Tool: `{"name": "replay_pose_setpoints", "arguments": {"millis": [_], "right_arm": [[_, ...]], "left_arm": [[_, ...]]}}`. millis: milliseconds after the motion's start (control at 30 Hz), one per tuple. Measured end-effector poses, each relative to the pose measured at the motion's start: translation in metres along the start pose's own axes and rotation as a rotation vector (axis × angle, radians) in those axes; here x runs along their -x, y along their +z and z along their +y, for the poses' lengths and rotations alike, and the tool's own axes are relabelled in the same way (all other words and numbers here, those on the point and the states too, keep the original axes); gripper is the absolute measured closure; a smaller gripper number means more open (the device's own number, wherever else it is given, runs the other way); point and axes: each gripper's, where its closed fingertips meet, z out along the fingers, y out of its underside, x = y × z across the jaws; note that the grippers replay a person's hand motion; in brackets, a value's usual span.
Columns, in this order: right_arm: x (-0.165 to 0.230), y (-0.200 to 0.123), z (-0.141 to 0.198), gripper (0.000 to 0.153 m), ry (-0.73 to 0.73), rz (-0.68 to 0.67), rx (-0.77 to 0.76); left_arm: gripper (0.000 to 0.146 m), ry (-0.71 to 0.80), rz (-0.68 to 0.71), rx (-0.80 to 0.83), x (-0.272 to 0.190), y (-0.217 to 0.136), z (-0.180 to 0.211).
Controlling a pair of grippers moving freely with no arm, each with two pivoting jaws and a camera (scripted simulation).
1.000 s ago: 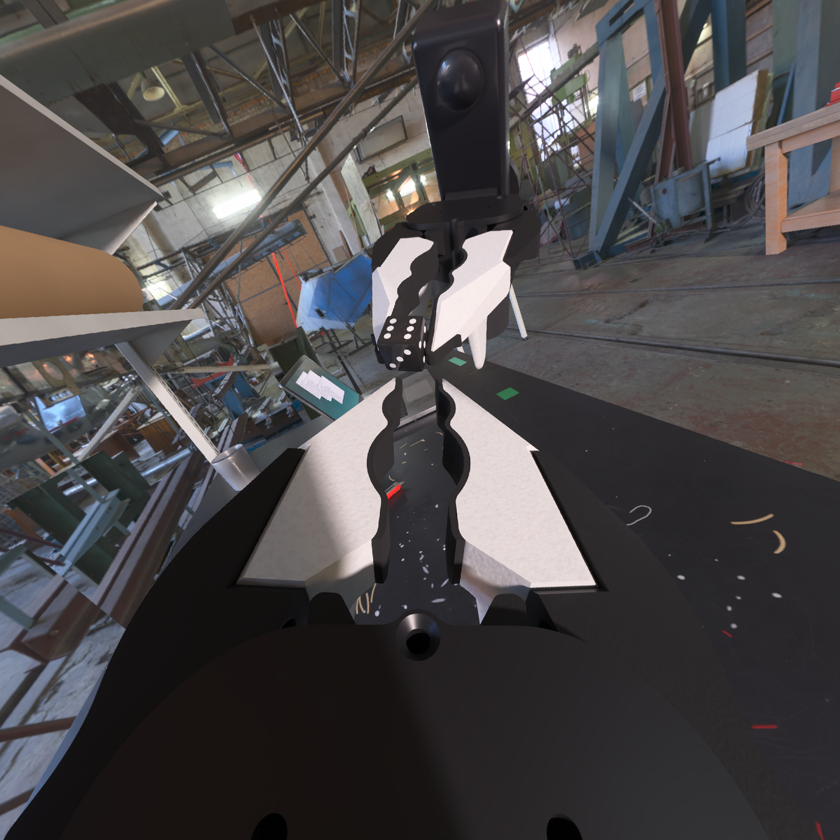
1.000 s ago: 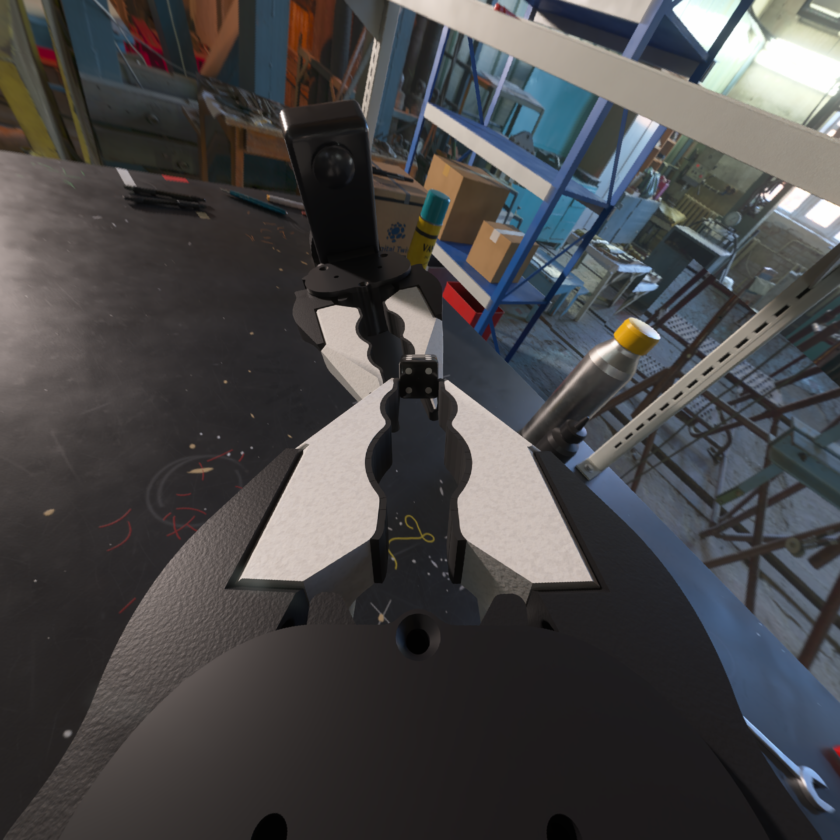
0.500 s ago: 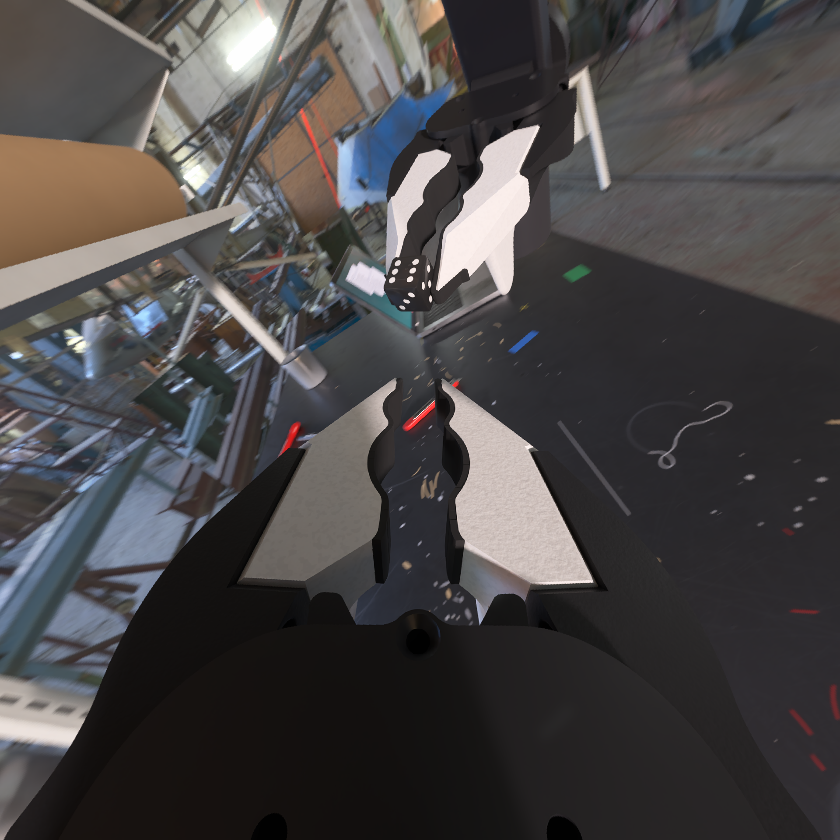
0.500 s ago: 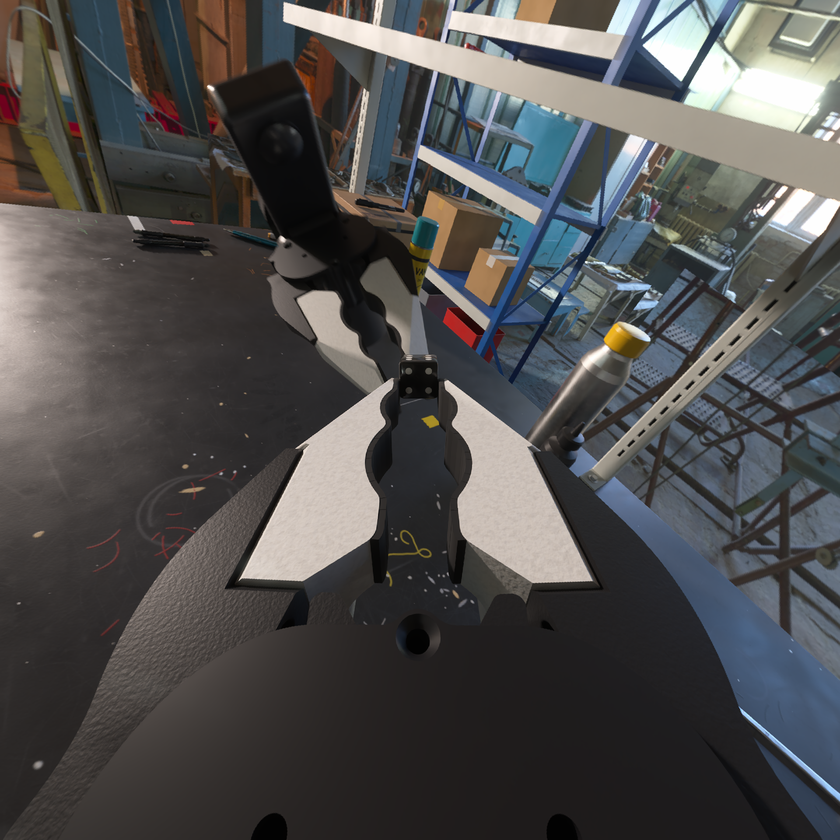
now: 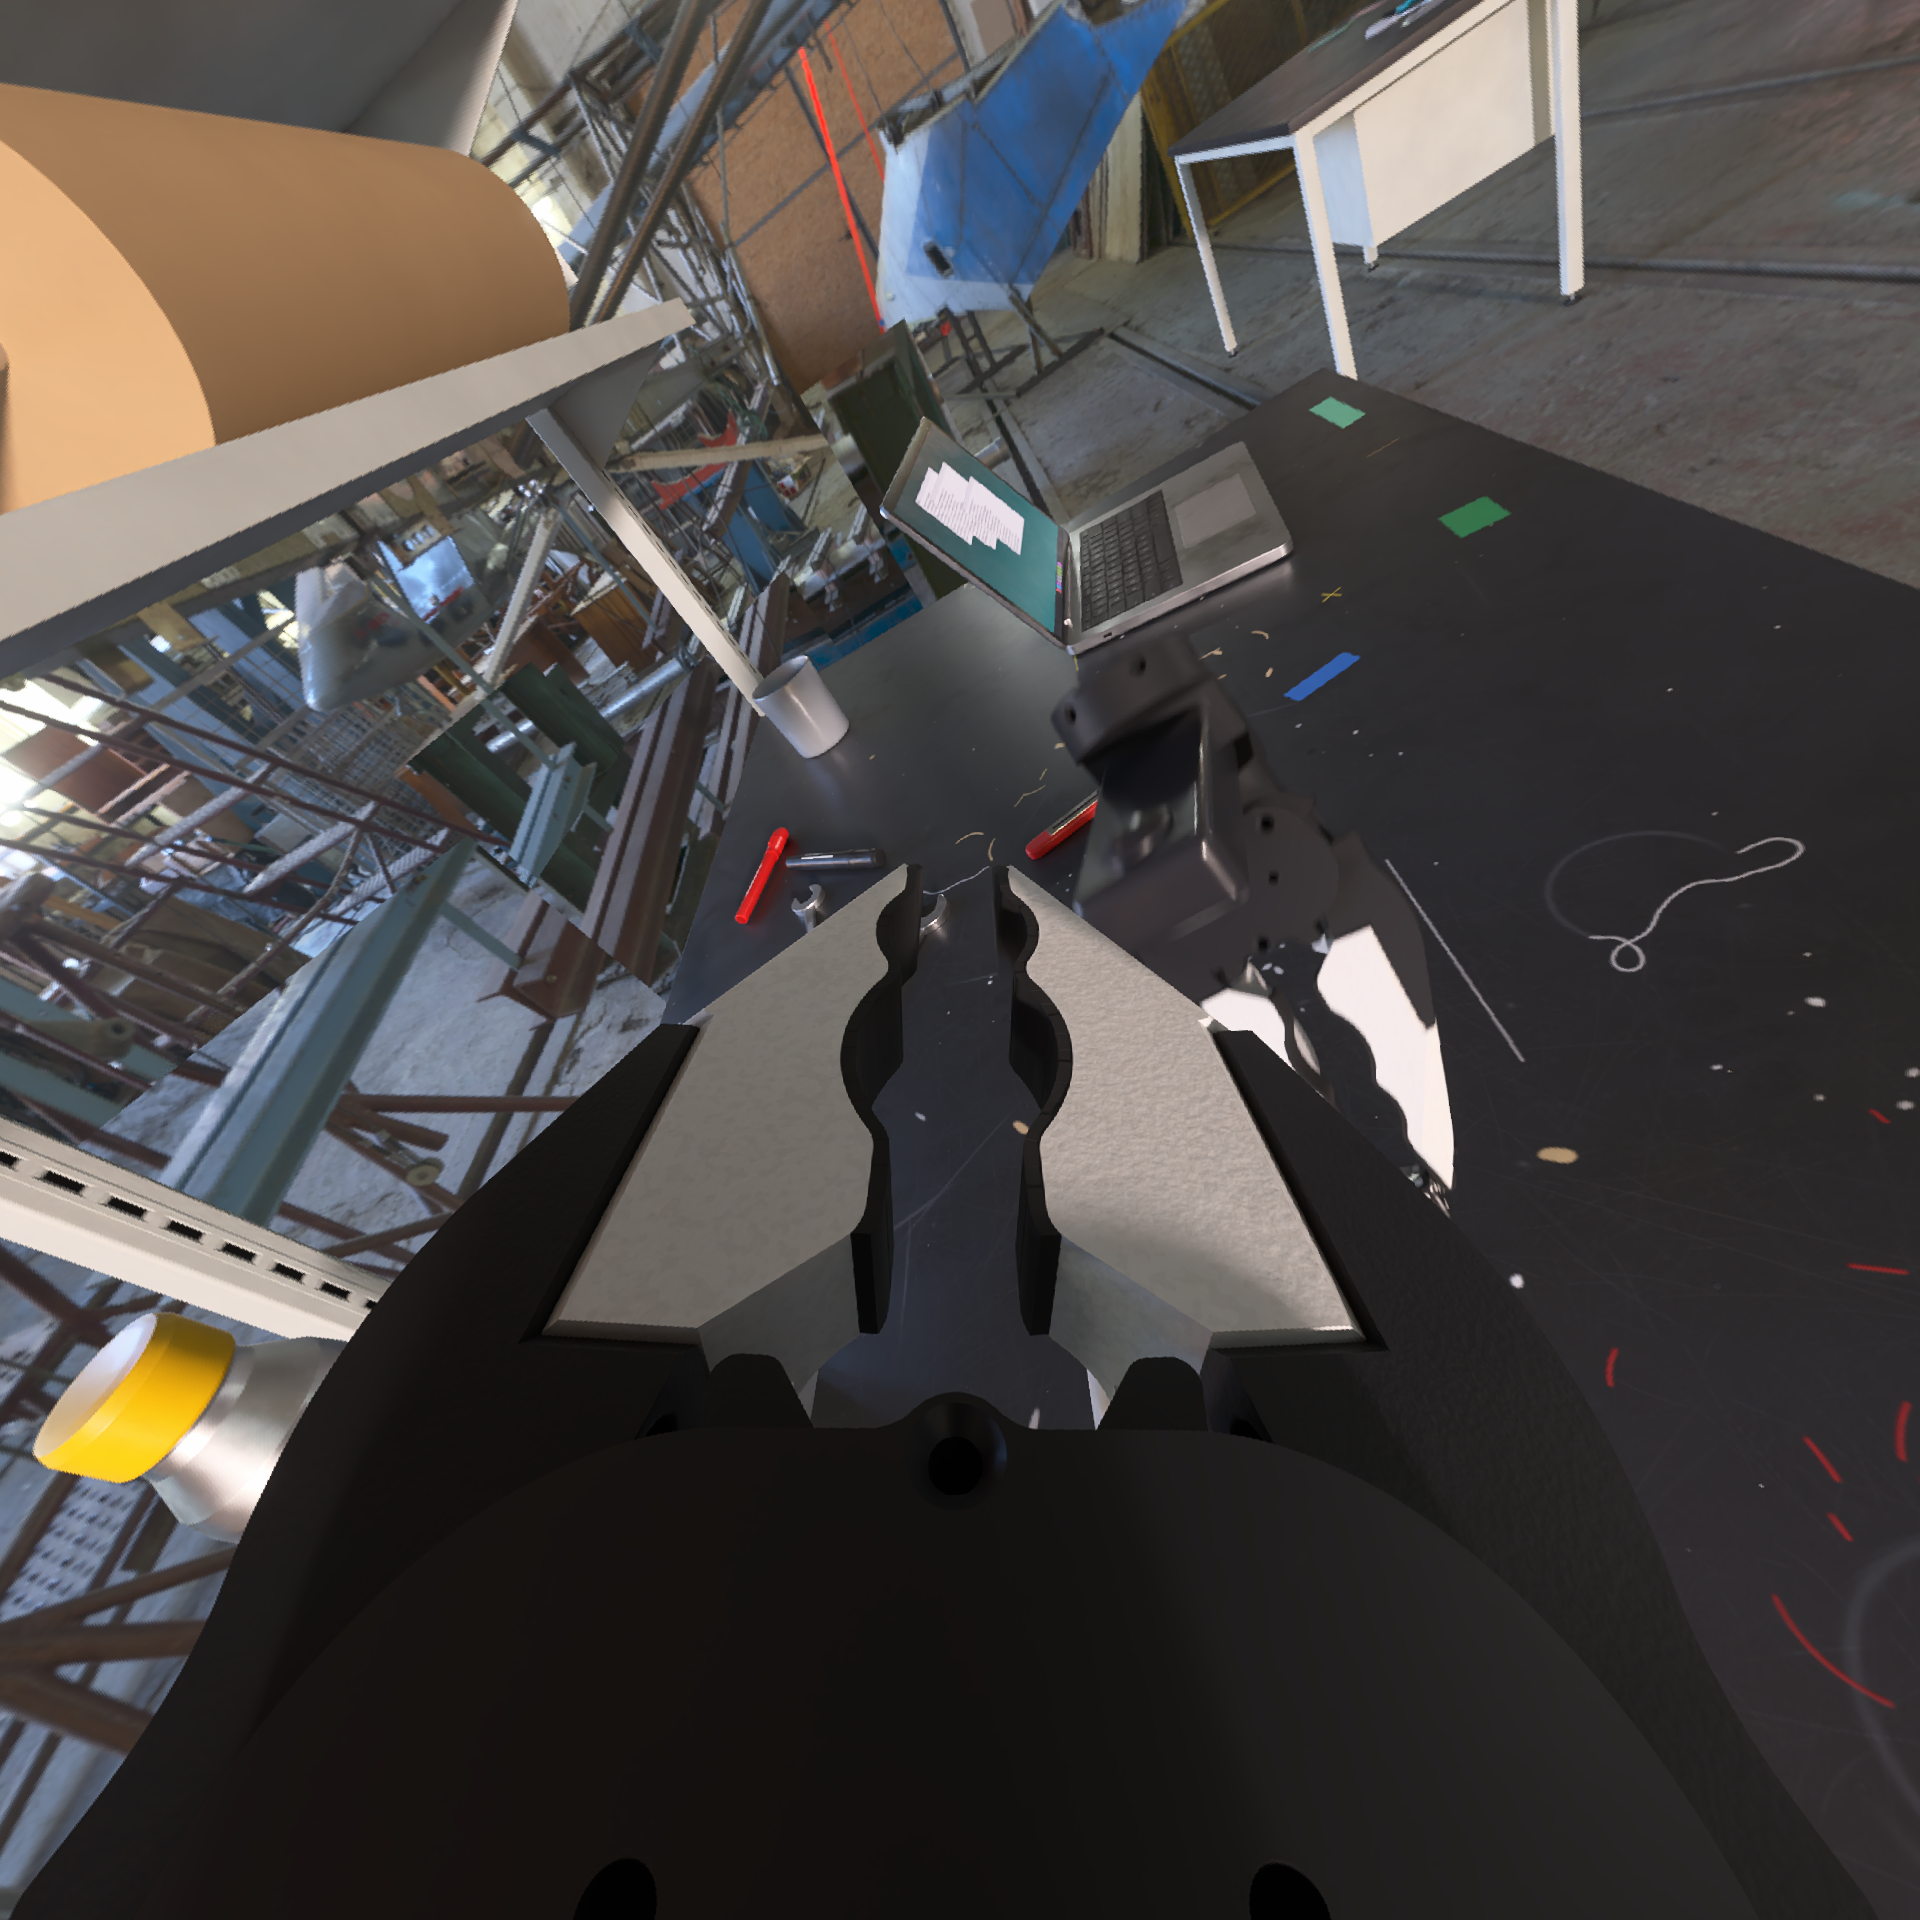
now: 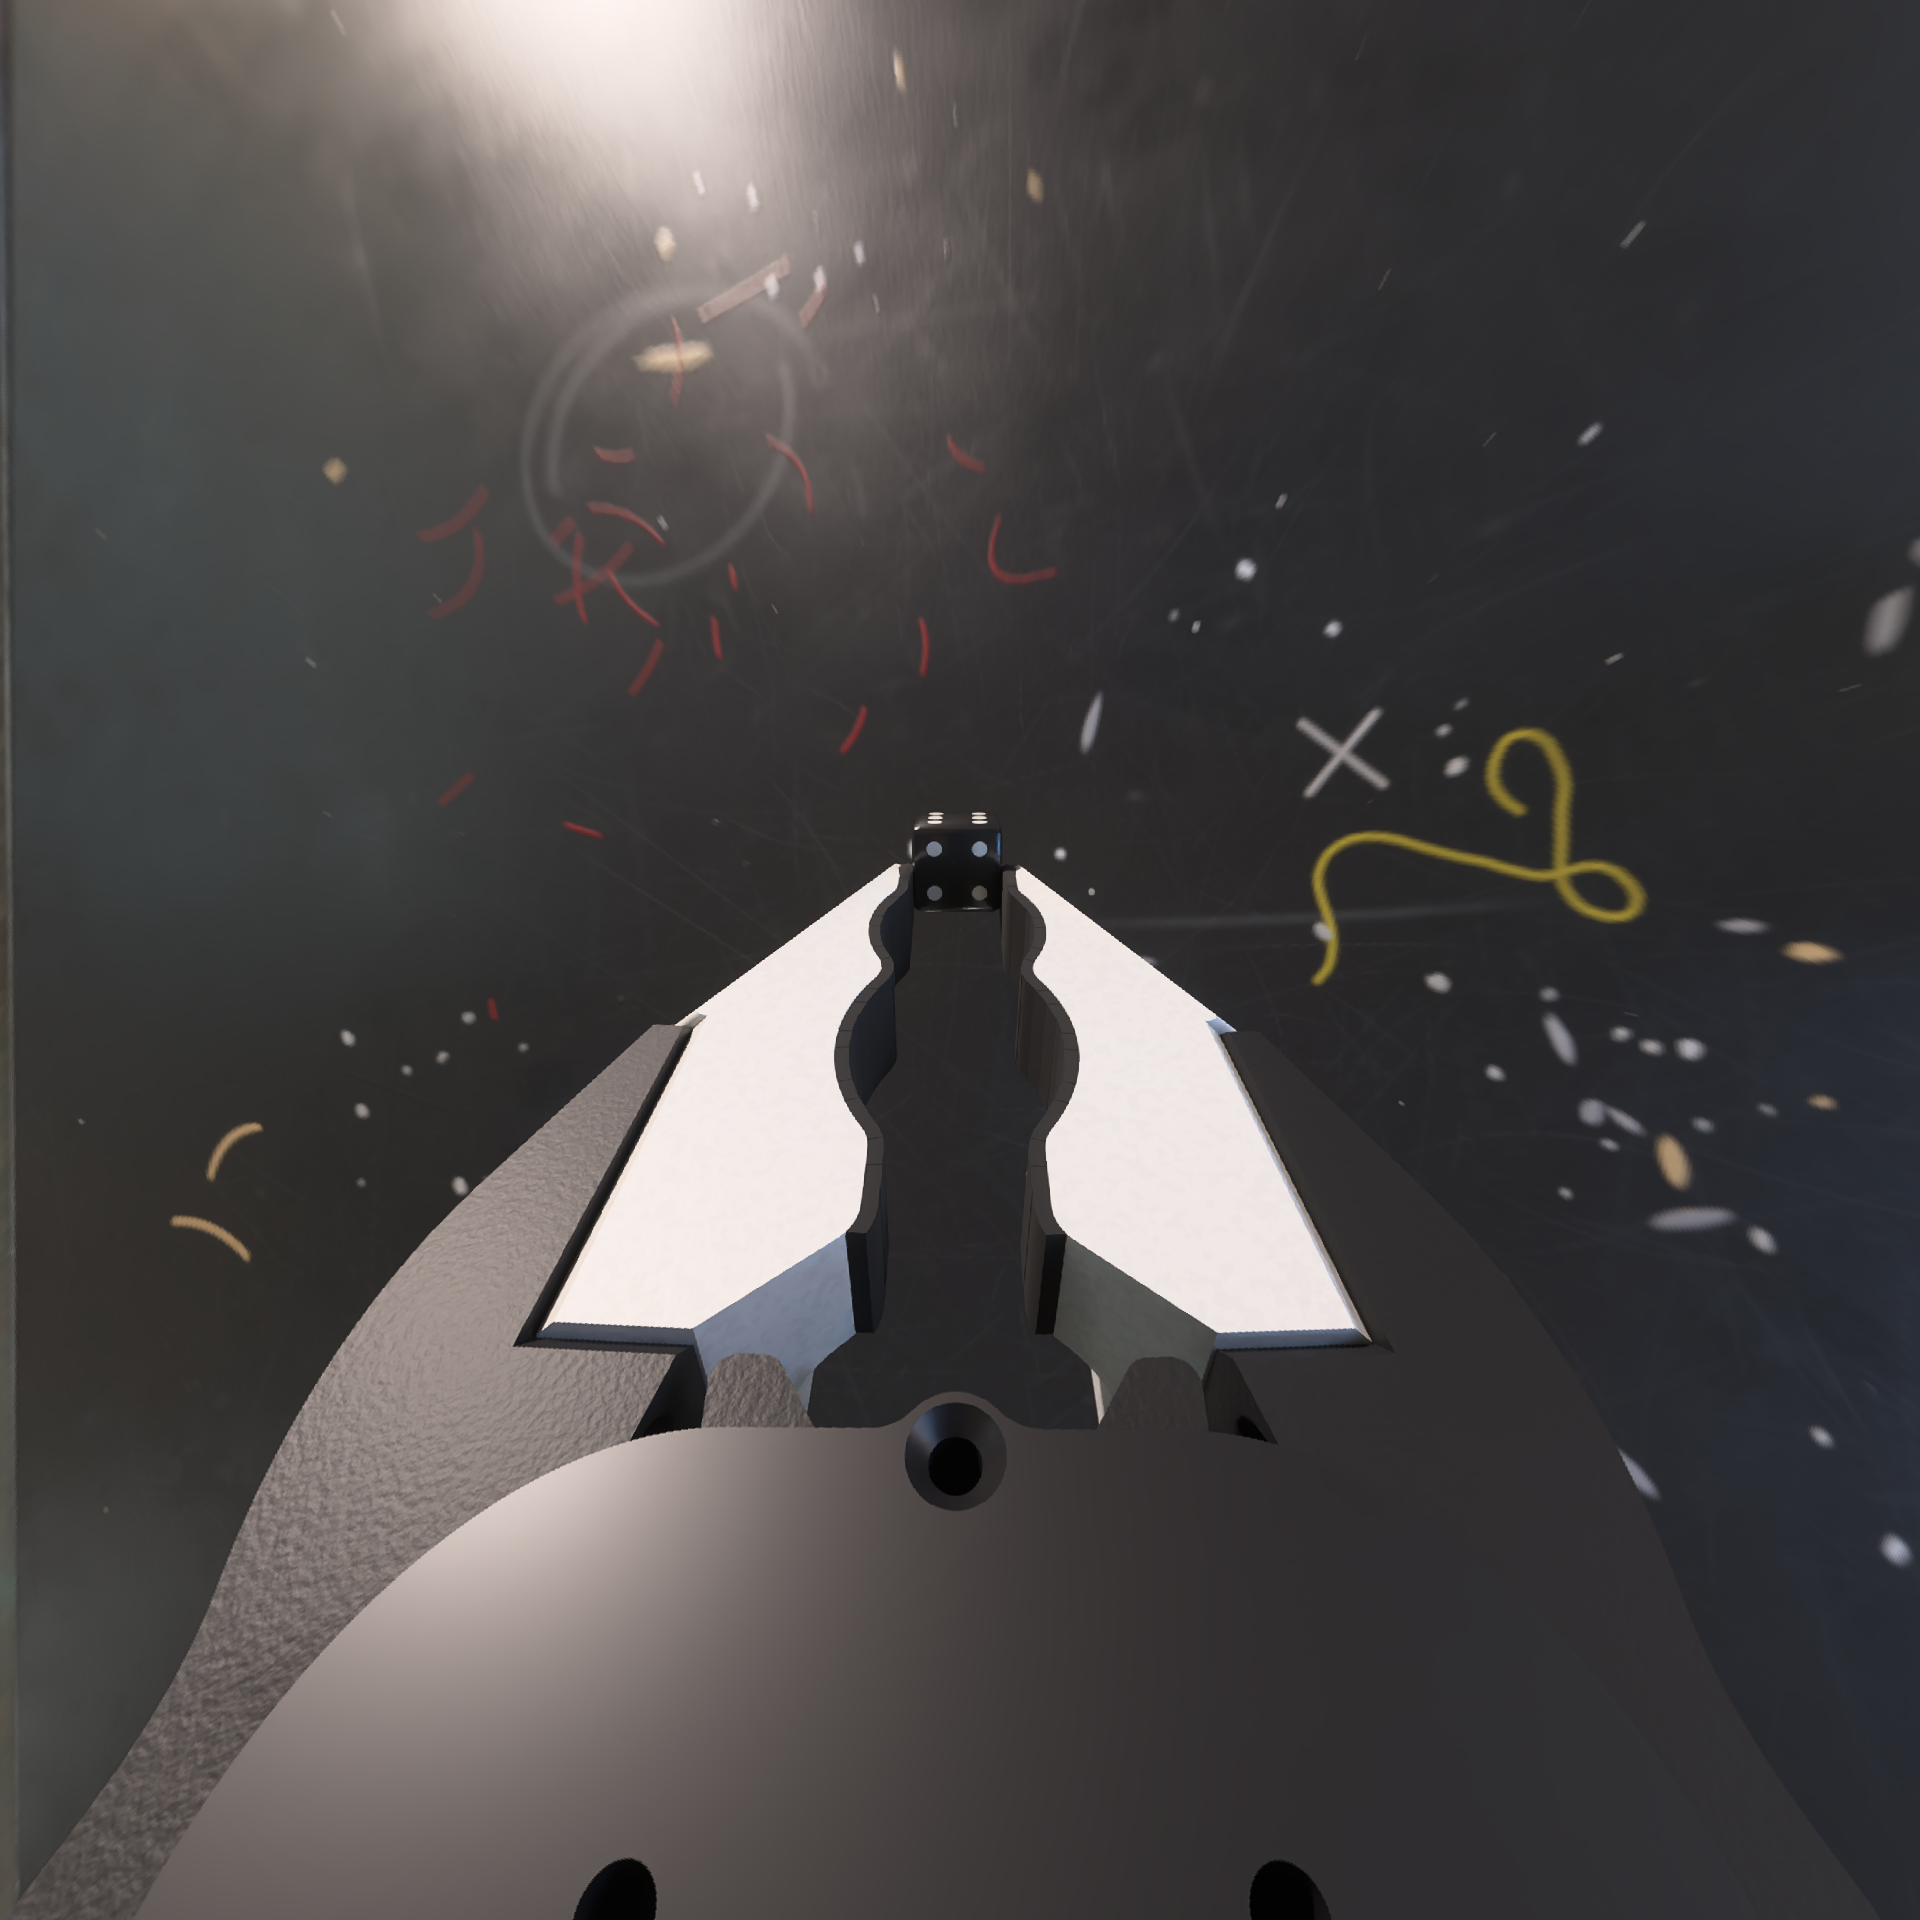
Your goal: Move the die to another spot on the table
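Die: one, pinched between right tongs tips.

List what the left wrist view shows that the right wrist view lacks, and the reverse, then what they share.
Only the left wrist view: an open laptop, a white cup, red markers, a yellow-capped bottle, green tape squares, a shelf, and the left tool, its jaws slightly apart with nothing between them.

Only the right wrist view: the black die pinched at the tips of the right tool, a yellow squiggle and a white cross.

Both: the dark table with red marks and specks. The right tool's body also shows in the left wrist view.
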Motion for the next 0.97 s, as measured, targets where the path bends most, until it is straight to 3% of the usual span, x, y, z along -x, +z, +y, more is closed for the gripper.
{"name": "replay_pose_setpoints", "arguments": {"millis": [167, 400, 500, 667, 800, 867, 967], "right_arm": [[-0.007, 0.026, 0.015, 0.137, -0.037, -0.004, 0.087], [-0.014, 0.026, 0.03, 0.137, 0.042, 0.015, 0.107], [-0.015, 0.012, 0.023, 0.11, 0.083, 0.032, 0.042], [-0.029, -0.054, -0.023, 0.092, 0.202, 0.153, -0.291], [-0.017, -0.133, -0.1, 0.093, 0.301, 0.03, -0.821], [-0.017, -0.164, -0.122, 0.095, 0.369, 0.011, -1.026], [-0.019, -0.177, -0.132, 0.095, 0.433, 0.042, -1.114]], "left_arm": [[0.133, -0.008, 0.021, -0.018, -0.001, -0.004, -0.003], [0.133, -0.008, 0.035, -0.01, -0.003, 0.0, 0.0], [0.133, 0.018, 0.024, 0.029, -0.003, 0.004, 0.007], [0.133, 0.128, -0.039, 0.134, -0.002, 0.014, 0.021], [0.132, 0.204, -0.055, 0.178, -0.008, 0.019, 0.023], [0.131, 0.228, -0.06, 0.199, -0.01, 0.021, 0.024], [0.13, 0.268, -0.083, 0.238, -0.01, 0.022, 0.028]]}}
